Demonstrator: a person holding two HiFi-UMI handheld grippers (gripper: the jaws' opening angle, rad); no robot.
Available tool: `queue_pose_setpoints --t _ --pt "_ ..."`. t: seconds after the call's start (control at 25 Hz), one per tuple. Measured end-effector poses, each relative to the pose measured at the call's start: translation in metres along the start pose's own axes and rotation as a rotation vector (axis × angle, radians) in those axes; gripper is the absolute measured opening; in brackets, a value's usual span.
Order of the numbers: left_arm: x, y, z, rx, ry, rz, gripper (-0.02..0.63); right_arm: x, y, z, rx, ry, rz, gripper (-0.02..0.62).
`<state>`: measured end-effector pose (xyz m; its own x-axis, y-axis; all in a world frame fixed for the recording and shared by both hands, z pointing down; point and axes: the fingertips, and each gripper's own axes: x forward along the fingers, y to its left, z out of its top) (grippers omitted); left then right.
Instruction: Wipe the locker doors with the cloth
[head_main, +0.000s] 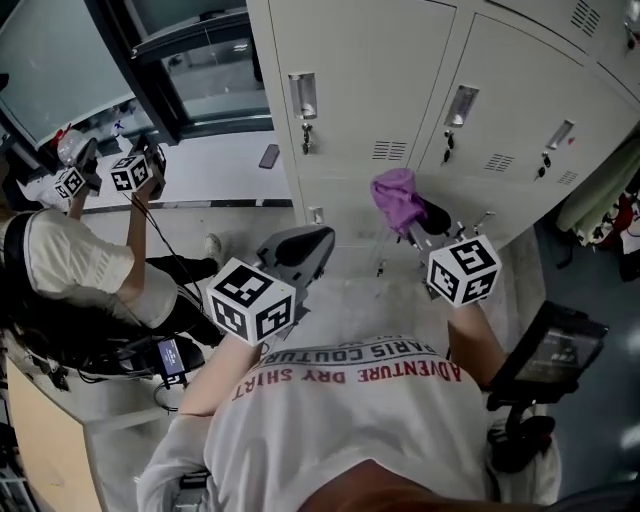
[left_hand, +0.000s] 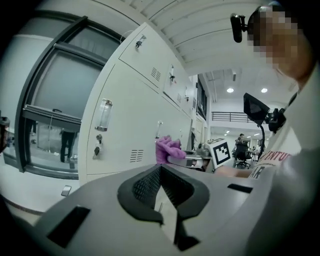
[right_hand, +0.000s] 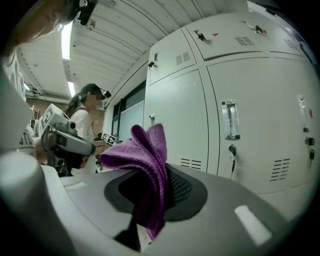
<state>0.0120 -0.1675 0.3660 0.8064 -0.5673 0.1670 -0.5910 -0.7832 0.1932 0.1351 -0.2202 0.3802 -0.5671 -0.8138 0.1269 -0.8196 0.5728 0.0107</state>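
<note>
A row of pale grey locker doors (head_main: 370, 80) fills the top of the head view, each with a handle and a key in its lock. My right gripper (head_main: 422, 216) is shut on a bunched purple cloth (head_main: 396, 196), held just in front of the lower part of a door without clearly touching it. In the right gripper view the cloth (right_hand: 146, 150) stands up from between the jaws of the right gripper (right_hand: 161, 176), with a locker door (right_hand: 186, 120) close behind. My left gripper (head_main: 318, 238) hangs lower left of the cloth, shut on nothing. Its view shows the closed left gripper (left_hand: 160, 171) and the cloth (left_hand: 166, 148).
A second person (head_main: 70, 260) sits at the left holding two more grippers (head_main: 128, 172) near a dark-framed window (head_main: 200, 70). A small screen on a stand (head_main: 555, 345) is at my right. Green fabric (head_main: 600, 190) hangs beside the far right lockers.
</note>
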Motion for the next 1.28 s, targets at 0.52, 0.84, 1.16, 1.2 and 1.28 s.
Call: queue_pose_setpoints --t 0.52,0.84,1.16,1.2,1.28 --pt "-0.145 -0.15 -0.077 0.034 0.01 -0.101 0.003 -0.195 0.195 -0.049 0.128 0.025 -0.006 0.075" --pt "-0.244 -0.271 -0.085 0.057 0.009 -0.166 0.002 -0.315 0.304 -0.032 0.14 0.005 -0.037 0.075" --pt "-0.308 -0.387 -0.08 0.098 -0.034 -0.145 0.002 -0.429 0.352 -0.011 0.154 -0.038 -0.02 0.075" --pt "-0.312 -0.402 -0.084 0.091 -0.033 -0.143 0.002 -0.445 0.356 -0.013 0.153 -0.035 -0.019 0.075" --pt "-0.317 -0.436 -0.099 0.076 -0.029 -0.147 0.002 -0.479 0.363 -0.02 0.15 -0.027 -0.017 0.075"
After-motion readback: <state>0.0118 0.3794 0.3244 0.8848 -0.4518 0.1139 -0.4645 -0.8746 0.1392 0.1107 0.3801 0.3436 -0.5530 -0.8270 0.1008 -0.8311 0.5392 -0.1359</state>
